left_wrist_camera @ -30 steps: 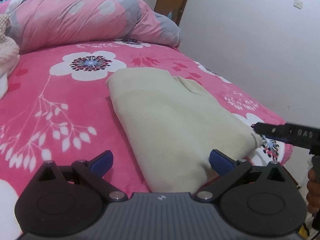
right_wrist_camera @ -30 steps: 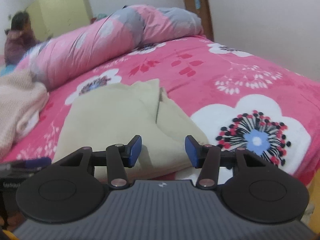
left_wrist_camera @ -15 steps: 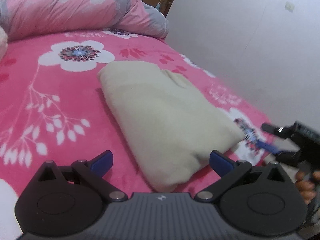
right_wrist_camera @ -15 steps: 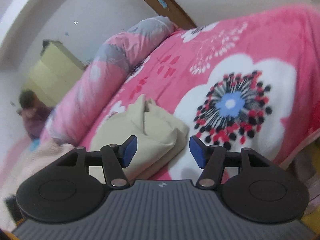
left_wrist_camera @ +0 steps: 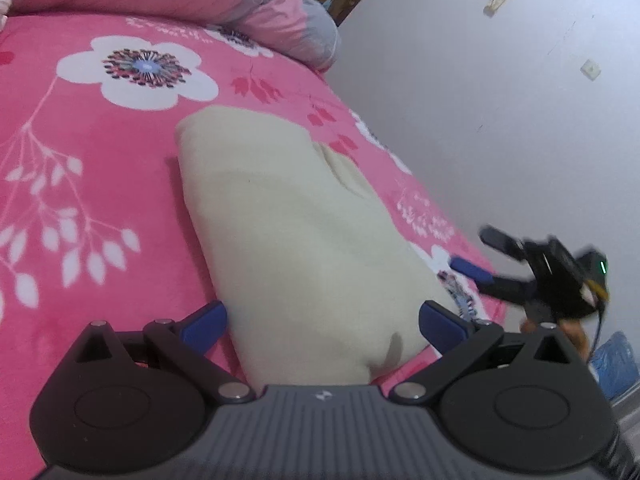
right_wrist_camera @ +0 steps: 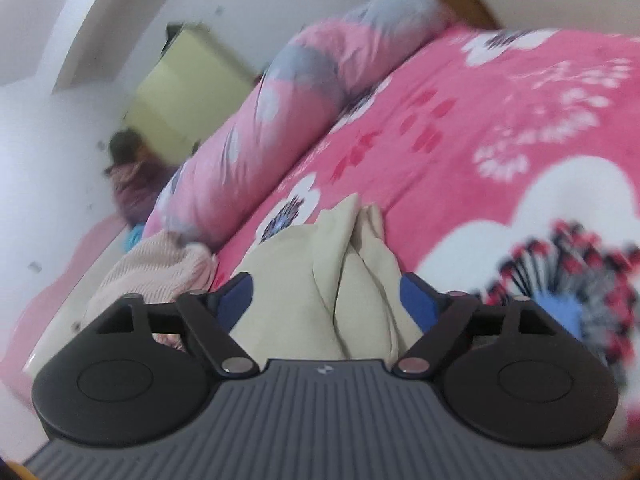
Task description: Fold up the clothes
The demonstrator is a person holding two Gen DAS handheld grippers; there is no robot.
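My left-wrist camera is giving me the long side of the folded cream garment (left_wrist_camera: 288, 236), lying on the pink floral bedspread (left_wrist_camera: 92, 184) near the bed's wall-side edge, and it is also catching my right tool (left_wrist_camera: 476, 256) out past the garment's corner, over the edge of the bed, blurred, with my hand (left_wrist_camera: 572, 328) behind it. The right-wrist camera is showing me what the left one is not: the garment end-on, with its stacked folded layers (right_wrist_camera: 344, 280), a pale pink knitted piece (right_wrist_camera: 160, 272) beside it, the rolled pink and grey quilt (right_wrist_camera: 280, 108) behind, and a person (right_wrist_camera: 132, 176) seated far off by a yellow-green cupboard (right_wrist_camera: 184, 76).

My left tool (left_wrist_camera: 322, 324) is standing wide open, its blue pads on either side of the garment's near end and pressing nothing. My right tool (right_wrist_camera: 328, 300) has just been opening and is gaping wide too; the folded end is showing between its pads, but they are not gripping it.
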